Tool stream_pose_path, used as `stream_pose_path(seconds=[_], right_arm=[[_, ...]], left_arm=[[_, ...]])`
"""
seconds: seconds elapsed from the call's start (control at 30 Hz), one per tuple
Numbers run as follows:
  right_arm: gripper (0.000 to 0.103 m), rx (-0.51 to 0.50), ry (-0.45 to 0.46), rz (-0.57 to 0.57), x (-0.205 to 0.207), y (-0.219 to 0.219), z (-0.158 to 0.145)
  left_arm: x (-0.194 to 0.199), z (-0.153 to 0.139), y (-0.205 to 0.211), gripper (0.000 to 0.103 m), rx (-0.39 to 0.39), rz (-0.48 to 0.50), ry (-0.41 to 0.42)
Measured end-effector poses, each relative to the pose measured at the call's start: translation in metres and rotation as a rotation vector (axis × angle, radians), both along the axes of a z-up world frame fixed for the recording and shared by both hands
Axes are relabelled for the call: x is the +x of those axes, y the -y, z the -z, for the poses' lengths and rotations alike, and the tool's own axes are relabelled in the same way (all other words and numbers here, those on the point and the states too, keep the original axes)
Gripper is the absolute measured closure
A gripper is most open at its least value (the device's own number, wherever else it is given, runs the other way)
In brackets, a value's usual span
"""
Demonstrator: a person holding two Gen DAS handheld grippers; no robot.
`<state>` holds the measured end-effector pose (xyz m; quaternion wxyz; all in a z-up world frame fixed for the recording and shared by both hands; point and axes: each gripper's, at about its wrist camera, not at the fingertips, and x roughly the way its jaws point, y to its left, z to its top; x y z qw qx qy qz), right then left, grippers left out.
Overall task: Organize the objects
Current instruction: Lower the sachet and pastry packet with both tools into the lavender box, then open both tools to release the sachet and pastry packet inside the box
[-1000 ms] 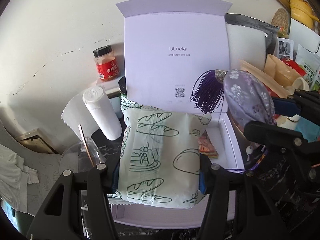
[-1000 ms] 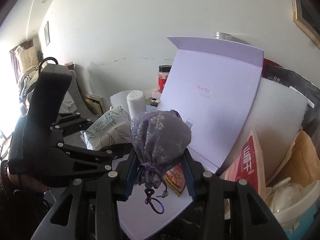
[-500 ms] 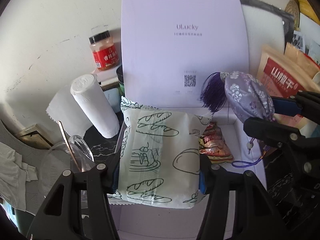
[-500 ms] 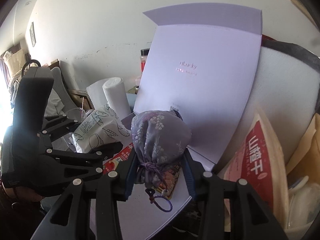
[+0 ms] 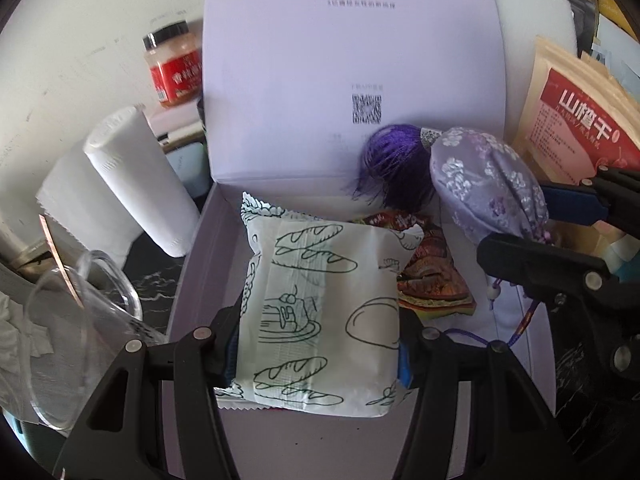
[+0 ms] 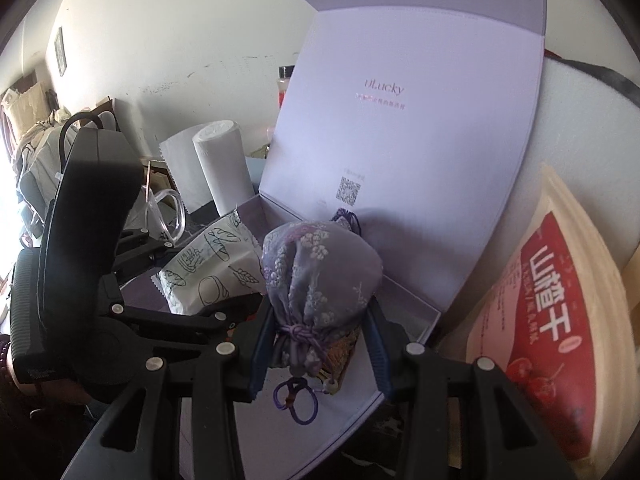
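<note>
Both claws clamp soft, light goods over the lavender box (image 5: 192, 280): left claw (image 5: 316, 344) a crinkly bread-print packet (image 5: 320, 312) by its sides, right claw (image 6: 316, 340) a floral pouch (image 6: 320, 264) at its tied neck.

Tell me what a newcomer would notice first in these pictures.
The open lilac box, lid upright, fills the middle. Over it the left gripper clamps a bread-print packet, and the right gripper clamps a purple flowered pouch. A red snack packet lies inside the box.
</note>
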<state>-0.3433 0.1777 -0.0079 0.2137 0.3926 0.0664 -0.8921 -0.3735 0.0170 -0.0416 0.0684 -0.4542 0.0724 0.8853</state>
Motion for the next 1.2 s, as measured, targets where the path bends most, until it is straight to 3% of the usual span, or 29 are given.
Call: stream_pose_path(seconds=[0.67,0.83,0.93,1.2], right_arm=[[0.059,0.040,0.108,0.023,-0.022,0.002,0.035],[0.051,0.078,0.081,0.033,-0.017,0.009,0.028],[0.045,0.078,0.069,0.034,-0.014,0.010,0.023],[0.045,0.086,0.027,0.037,0.000,0.008,0.002]], left_arm=[[-0.019,0.029,0.017,0.048,0.032,-0.052,0.108],[-0.017,0.030,0.016,0.046,0.019,-0.059,0.110],[-0.014,0.027,0.016,0.045,0.023,-0.057,0.110],[0.002,-0.012,0.022,0.038,0.030,-0.053,0.027]])
